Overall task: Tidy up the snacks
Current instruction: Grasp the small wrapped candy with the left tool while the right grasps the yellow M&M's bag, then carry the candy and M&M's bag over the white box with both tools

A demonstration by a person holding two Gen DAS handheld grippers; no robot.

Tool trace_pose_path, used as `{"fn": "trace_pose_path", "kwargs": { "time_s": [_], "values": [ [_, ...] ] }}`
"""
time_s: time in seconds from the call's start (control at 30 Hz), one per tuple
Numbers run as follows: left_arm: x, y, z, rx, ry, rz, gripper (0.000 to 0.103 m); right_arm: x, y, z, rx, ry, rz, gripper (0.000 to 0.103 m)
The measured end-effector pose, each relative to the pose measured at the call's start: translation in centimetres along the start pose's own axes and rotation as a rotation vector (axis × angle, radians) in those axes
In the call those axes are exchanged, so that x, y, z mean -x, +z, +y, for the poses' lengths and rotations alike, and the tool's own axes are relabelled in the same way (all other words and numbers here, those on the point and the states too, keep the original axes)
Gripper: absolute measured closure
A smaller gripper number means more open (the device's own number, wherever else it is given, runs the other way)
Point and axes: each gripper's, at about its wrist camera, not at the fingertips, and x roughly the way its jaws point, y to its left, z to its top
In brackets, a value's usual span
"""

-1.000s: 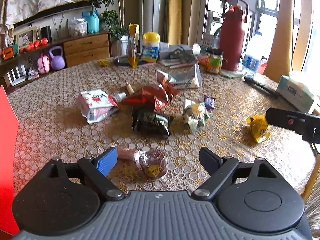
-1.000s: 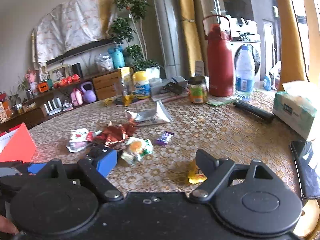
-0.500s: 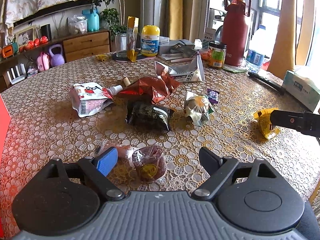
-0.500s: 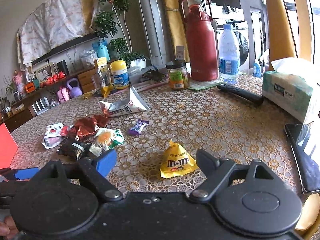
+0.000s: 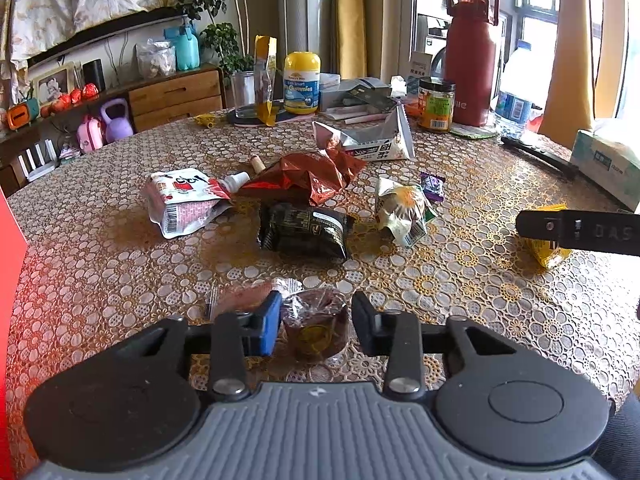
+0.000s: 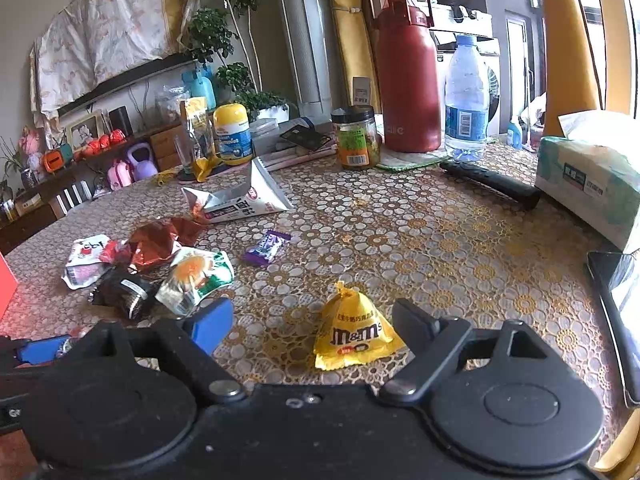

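On the lace-patterned table (image 5: 120, 248), the jaws of my left gripper (image 5: 314, 312) are closing, and both pads touch the sides of a brown snack in clear wrap (image 5: 316, 328). My right gripper (image 6: 310, 314) stands open. A yellow M&M's bag (image 6: 356, 336) lies on the table between its fingers, nearer the right one and untouched. Beyond lie a black packet (image 5: 304, 232), a red foil wrapper (image 5: 304, 178), a white and pink pouch (image 5: 184, 200), a green and white packet (image 5: 402, 208), a purple candy (image 5: 432, 186) and a silver bag (image 5: 372, 140).
A red box (image 5: 10, 280) fills the left edge. At the right stand a tissue box (image 6: 588, 184), a phone (image 6: 616, 288) and a black handle (image 6: 492, 184). A red flask (image 6: 404, 88), a water bottle (image 6: 466, 96) and jars line the far side.
The left jaws have come in from wide apart onto the brown snack. The right gripper has sunk and moved forward, so the yellow bag now sits between its fingers.
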Motion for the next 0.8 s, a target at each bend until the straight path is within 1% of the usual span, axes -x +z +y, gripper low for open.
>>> {"fn": "trace_pose_path", "kwargs": {
  "time_s": [0.2,0.27,0.37,0.4,0.43,0.53,0.8],
  "values": [
    [0.4,-0.3,0.3,0.006,-0.025,-0.007,0.069,-1.8,0.0,-0.3,0.014,-0.036,0.028,0.016],
    [0.6,-0.3,0.3,0.010,-0.033,-0.013,0.069,-2.3,-0.1,-0.6,0.010,-0.043,0.045,0.018],
    [0.8,-0.4,0.5,0.016,-0.037,-0.015,0.069,-2.7,-0.4,-0.7,0.010,-0.056,0.055,0.034],
    [0.9,-0.3,0.5,0.018,-0.038,-0.018,0.069,-2.6,-0.5,-0.6,0.012,-0.064,0.053,0.048],
    [1.0,-0.3,0.6,0.019,-0.040,-0.019,0.069,-2.6,-0.5,-0.7,0.007,-0.060,0.054,0.054],
    [1.4,-0.3,0.8,0.028,-0.043,-0.027,0.069,-2.3,-0.6,-0.9,-0.009,-0.047,0.044,0.058],
    [3.2,-0.3,1.8,0.056,-0.044,-0.052,0.069,-0.5,-0.7,0.1,-0.027,-0.021,0.022,0.060]
  ]
}}
